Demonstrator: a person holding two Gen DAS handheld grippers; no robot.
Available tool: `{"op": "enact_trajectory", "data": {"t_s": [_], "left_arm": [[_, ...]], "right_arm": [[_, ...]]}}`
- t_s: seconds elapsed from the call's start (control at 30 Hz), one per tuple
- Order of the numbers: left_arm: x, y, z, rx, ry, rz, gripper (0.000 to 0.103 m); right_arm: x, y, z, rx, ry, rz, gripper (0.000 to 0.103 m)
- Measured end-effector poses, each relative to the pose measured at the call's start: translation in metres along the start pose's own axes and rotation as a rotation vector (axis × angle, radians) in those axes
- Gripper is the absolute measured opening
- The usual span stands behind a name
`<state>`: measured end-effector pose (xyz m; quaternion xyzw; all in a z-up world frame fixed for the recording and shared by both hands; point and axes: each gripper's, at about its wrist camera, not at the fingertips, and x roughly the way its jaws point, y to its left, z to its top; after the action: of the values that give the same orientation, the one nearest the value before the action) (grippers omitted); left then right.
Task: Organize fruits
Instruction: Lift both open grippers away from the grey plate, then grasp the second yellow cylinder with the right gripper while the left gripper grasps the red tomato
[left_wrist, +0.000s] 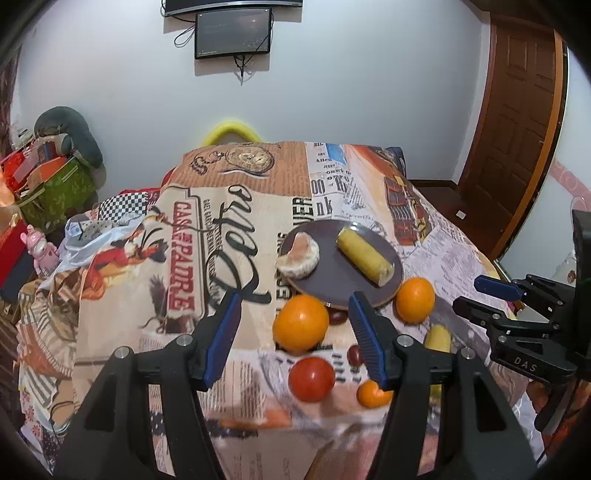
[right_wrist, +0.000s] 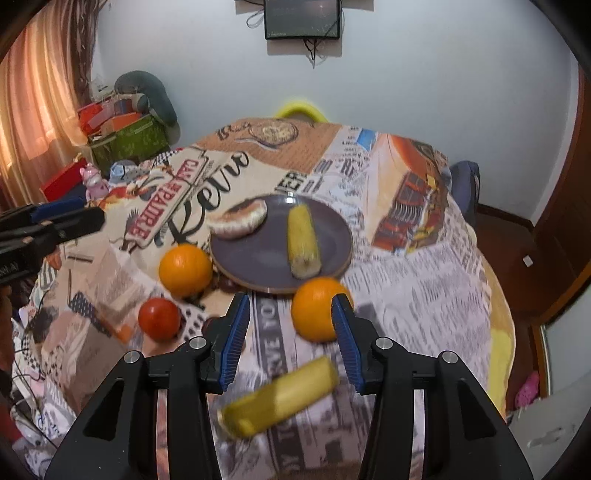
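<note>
A dark round plate (left_wrist: 334, 273) (right_wrist: 266, 258) holds a peeled orange (left_wrist: 300, 258) (right_wrist: 238, 218) and a corn piece (left_wrist: 364, 256) (right_wrist: 303, 242). Two oranges (left_wrist: 301, 323) (left_wrist: 414, 300) lie in front of it, also in the right wrist view (right_wrist: 185, 270) (right_wrist: 318, 309). A red tomato (left_wrist: 311, 379) (right_wrist: 159, 318), a small orange (left_wrist: 372, 394) and dark grapes (left_wrist: 354, 354) lie nearer. My left gripper (left_wrist: 293, 339) is open and empty above the fruit. My right gripper (right_wrist: 291, 345) is open and empty above a second corn piece (right_wrist: 280, 397).
The table (left_wrist: 147, 295) wears a printed cloth. A yellow chair back (left_wrist: 231, 131) stands behind it. Boxes and a pink toy (left_wrist: 40, 247) crowd the left. A brown door (left_wrist: 517, 129) is at the right. The right gripper shows at the right edge of the left wrist view (left_wrist: 480, 295).
</note>
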<state>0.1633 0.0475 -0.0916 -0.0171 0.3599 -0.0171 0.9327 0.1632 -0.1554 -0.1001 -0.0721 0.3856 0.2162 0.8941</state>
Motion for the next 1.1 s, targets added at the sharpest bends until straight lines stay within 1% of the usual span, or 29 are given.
{"op": "enact_trajectory", "data": {"t_s": [0.1, 0.2, 0.4, 0.47, 0.5, 0.53, 0.57, 0.6, 0.63, 0.7, 0.77, 0.87, 0.97, 1.03, 1.1], "left_arm": [[-0.003, 0.005, -0.012, -0.008, 0.014, 0.0, 0.064], [0.0, 0.008, -0.024, -0.011, 0.036, 0.002, 0.064], [0.018, 0.015, -0.053, -0.025, 0.114, -0.006, 0.064], [0.027, 0.017, -0.065, -0.034, 0.147, -0.008, 0.064], [0.03, 0.017, -0.07, -0.039, 0.159, -0.01, 0.064], [0.034, 0.018, -0.075, -0.047, 0.175, -0.014, 0.064], [0.036, 0.019, -0.077, -0.05, 0.182, -0.016, 0.064], [0.039, 0.019, -0.08, -0.055, 0.189, -0.017, 0.064], [0.041, 0.019, -0.082, -0.06, 0.195, -0.019, 0.064], [0.045, 0.019, -0.085, -0.071, 0.205, -0.026, 0.064], [0.049, 0.018, -0.086, -0.079, 0.217, -0.035, 0.064], [0.055, 0.013, -0.086, -0.068, 0.228, -0.043, 0.064], [0.061, 0.007, -0.086, -0.057, 0.235, -0.049, 0.064], [0.066, 0.004, -0.086, -0.057, 0.242, -0.053, 0.064], [0.07, 0.003, -0.084, -0.061, 0.248, -0.059, 0.064]], "right_arm": [[0.008, 0.0, -0.013, 0.016, 0.04, -0.002, 0.043], [0.015, 0.001, -0.027, 0.027, 0.08, -0.001, 0.043], [0.033, 0.0, -0.058, 0.056, 0.171, 0.027, 0.043], [0.036, -0.002, -0.062, 0.088, 0.178, 0.052, 0.05], [0.037, -0.003, -0.063, 0.101, 0.181, 0.058, 0.056], [0.039, -0.002, -0.063, 0.11, 0.183, 0.062, 0.057], [0.041, 0.0, -0.063, 0.111, 0.189, 0.064, 0.06], [0.043, 0.003, -0.064, 0.105, 0.191, 0.06, 0.065], [0.044, 0.005, -0.065, 0.095, 0.191, 0.05, 0.069], [0.045, 0.008, -0.067, 0.083, 0.181, 0.037, 0.07], [0.045, 0.005, -0.067, 0.093, 0.181, 0.049, 0.071], [0.045, 0.001, -0.07, 0.1, 0.19, 0.083, 0.067], [0.043, -0.003, -0.076, 0.095, 0.196, 0.115, 0.058], [0.046, -0.005, -0.081, 0.07, 0.229, 0.101, 0.04], [0.047, -0.01, -0.09, 0.048, 0.248, 0.065, 0.031]]}}
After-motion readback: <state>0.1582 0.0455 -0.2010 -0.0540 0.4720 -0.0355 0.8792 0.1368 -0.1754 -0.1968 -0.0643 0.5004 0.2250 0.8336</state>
